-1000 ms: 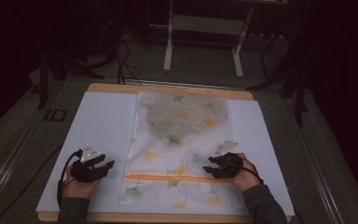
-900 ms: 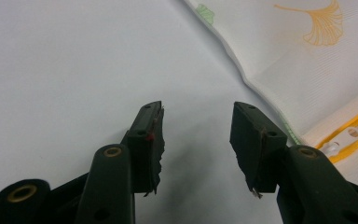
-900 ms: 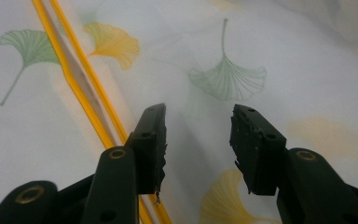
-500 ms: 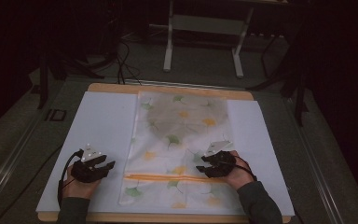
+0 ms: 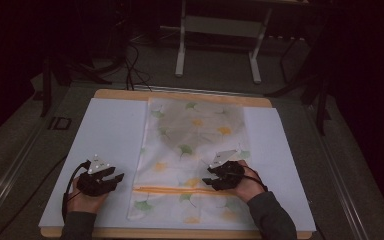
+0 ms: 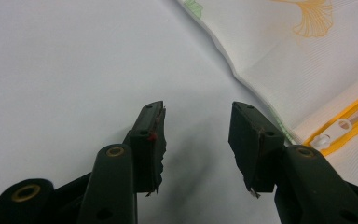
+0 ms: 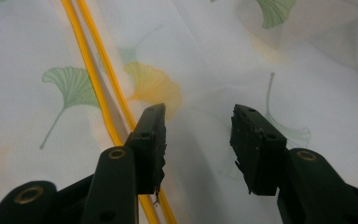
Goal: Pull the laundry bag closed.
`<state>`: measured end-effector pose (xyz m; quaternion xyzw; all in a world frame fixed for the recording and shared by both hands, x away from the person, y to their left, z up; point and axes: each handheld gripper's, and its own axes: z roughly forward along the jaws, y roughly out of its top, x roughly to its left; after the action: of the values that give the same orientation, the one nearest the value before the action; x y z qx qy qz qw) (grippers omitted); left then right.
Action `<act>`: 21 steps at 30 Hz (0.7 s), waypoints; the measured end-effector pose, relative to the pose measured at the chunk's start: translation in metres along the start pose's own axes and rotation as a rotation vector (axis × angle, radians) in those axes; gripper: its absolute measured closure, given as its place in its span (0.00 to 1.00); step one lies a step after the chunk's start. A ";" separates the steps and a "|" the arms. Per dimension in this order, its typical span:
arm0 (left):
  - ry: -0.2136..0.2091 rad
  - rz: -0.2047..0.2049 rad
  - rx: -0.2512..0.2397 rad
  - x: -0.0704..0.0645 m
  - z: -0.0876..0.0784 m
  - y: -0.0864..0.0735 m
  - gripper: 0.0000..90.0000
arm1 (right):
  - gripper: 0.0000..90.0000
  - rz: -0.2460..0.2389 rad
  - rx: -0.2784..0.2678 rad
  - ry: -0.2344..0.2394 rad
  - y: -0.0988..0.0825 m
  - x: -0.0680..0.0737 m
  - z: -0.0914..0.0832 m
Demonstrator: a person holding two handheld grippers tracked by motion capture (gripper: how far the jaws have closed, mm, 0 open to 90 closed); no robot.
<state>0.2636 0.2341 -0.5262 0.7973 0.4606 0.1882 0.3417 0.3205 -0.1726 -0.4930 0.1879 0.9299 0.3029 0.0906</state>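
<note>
A white mesh bag [image 5: 192, 155] printed with green and orange ginkgo leaves lies flat in the middle of the table. An orange zipper [image 5: 172, 189] crosses it near the front. My left gripper [image 5: 114, 178] rests open on the white sheet just left of the bag's edge. In the left gripper view the white zipper pull [image 6: 332, 132] lies to the right of its jaws [image 6: 198, 140]. My right gripper [image 5: 209, 176] hovers open over the bag, just behind the zipper. In the right gripper view the zipper [image 7: 103, 88] runs past the left jaw, and the gripper [image 7: 198, 123] holds nothing.
A white sheet [image 5: 105, 135] covers a wooden board [image 5: 180, 96] under the bag. The board sits on a grey table. Beyond the far edge stand a metal frame's legs [image 5: 217, 45] and some dark cables [image 5: 130, 60].
My right gripper has moved left and a little farther away, from the bag's right edge to over the bag. The left gripper has stayed put.
</note>
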 end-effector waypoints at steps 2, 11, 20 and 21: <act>-0.002 0.000 -0.001 0.000 0.000 0.000 0.62 | 0.61 -0.001 -0.001 0.004 0.002 0.001 0.002; -0.016 0.002 -0.001 -0.001 0.001 0.000 0.62 | 0.61 -0.025 0.005 0.028 0.012 0.005 0.008; -0.025 0.002 0.007 -0.001 0.002 -0.001 0.62 | 0.61 -0.052 0.011 0.046 0.023 0.010 0.014; -0.018 0.007 0.004 -0.002 0.002 0.000 0.62 | 0.61 -0.056 0.009 0.049 0.026 0.011 0.015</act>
<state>0.2634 0.2319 -0.5278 0.8012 0.4551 0.1811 0.3437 0.3222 -0.1413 -0.4901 0.1550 0.9381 0.3005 0.0756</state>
